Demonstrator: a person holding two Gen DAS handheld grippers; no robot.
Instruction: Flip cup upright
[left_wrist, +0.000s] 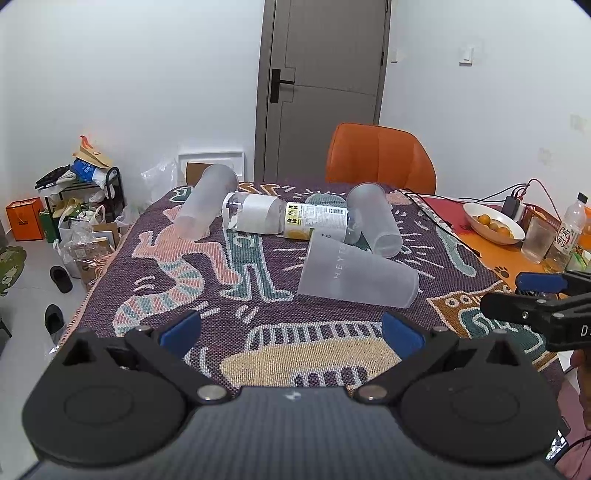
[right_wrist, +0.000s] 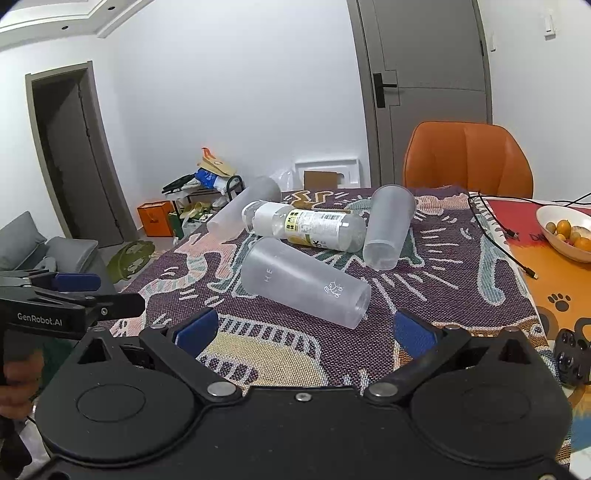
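Three frosted plastic cups lie on their sides on the patterned cloth. The nearest cup (left_wrist: 356, 275) (right_wrist: 304, 282) is printed HEYTEA. A second cup (left_wrist: 375, 219) (right_wrist: 389, 227) lies behind it to the right, a third (left_wrist: 207, 205) (right_wrist: 245, 208) at the far left. A clear labelled bottle (left_wrist: 286, 218) (right_wrist: 306, 225) lies between them. My left gripper (left_wrist: 291, 330) is open and empty, short of the nearest cup. My right gripper (right_wrist: 312, 332) is open and empty, just in front of that cup.
An orange chair (left_wrist: 380, 157) stands behind the table. A white bowl of oranges (left_wrist: 493, 223), a glass and a bottle (left_wrist: 570, 229) stand at the right with black cables (right_wrist: 495, 229). Bags and boxes clutter the floor at left (left_wrist: 74, 214).
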